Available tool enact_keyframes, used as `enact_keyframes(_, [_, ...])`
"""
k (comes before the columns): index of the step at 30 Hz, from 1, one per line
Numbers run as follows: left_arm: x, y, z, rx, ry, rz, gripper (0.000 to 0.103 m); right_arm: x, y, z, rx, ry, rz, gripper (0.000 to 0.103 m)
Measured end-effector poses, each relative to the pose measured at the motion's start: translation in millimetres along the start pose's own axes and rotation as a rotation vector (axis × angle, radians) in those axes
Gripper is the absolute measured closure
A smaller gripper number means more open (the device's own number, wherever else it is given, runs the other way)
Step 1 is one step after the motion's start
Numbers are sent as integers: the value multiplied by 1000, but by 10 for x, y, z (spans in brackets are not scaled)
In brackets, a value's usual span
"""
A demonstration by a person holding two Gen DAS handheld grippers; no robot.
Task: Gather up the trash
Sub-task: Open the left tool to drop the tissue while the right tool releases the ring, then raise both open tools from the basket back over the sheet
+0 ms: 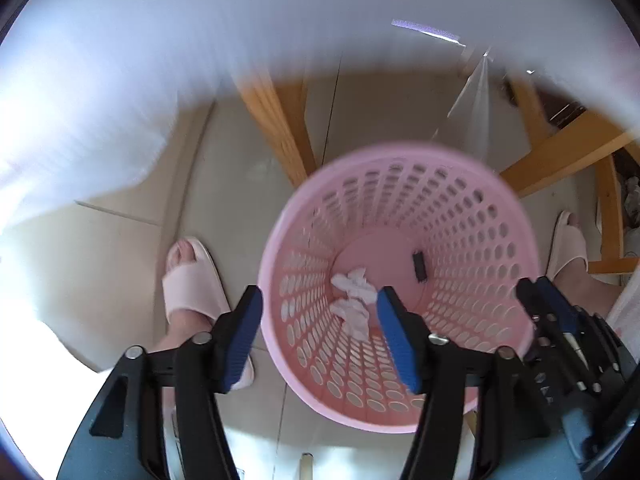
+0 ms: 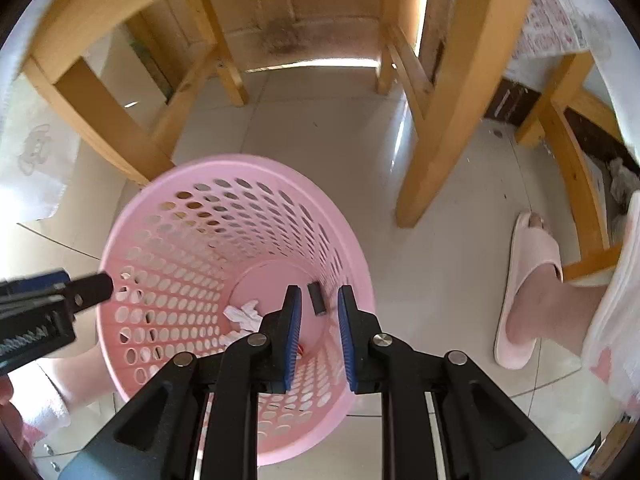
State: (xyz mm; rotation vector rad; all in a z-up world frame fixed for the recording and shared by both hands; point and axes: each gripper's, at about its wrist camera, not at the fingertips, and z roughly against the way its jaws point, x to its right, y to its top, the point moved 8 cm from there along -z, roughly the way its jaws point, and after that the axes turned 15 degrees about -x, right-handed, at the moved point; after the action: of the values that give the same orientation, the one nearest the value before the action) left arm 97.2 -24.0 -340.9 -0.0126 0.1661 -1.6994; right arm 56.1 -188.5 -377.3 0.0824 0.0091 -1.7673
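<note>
Pale floor tiles and wooden table legs are framing a pink perforated basket that is standing on the floor beneath both grippers. Starting at the jaws: the left gripper is hanging over the basket's near rim with its blue pads spread wide and nothing between them. The right gripper is pointing down into the basket with its pads parted by a narrow gap, and nothing is being pinched there either; the small dark object showing in that gap is lying on the basket floor below.

Moving outward, crumpled white tissue is sitting at the bottom of the basket, just beside the dark piece. Some trash is therefore already collected, and both hands appear to be standing empty over the bin.

Further out, a person's feet in pink slippers are standing on either side of the basket. Whether more trash is waiting elsewhere cannot be told: the tabletop is showing only as a blurred white sweep in the left view.
</note>
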Motion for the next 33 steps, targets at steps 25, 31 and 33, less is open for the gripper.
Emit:
enact_keyframes(25, [-349,-225,669,48,8,67,18,-290,-99,490,135,-161,188,40])
enact_keyframes(31, [-318,-243,1074,214,-31,8,18,-212,-87,940,204,-111,143,39])
enact_keyframes(33, [-284,-249,1242,279,-107,-1,18,-185,-78,1119,236,-95,131,35])
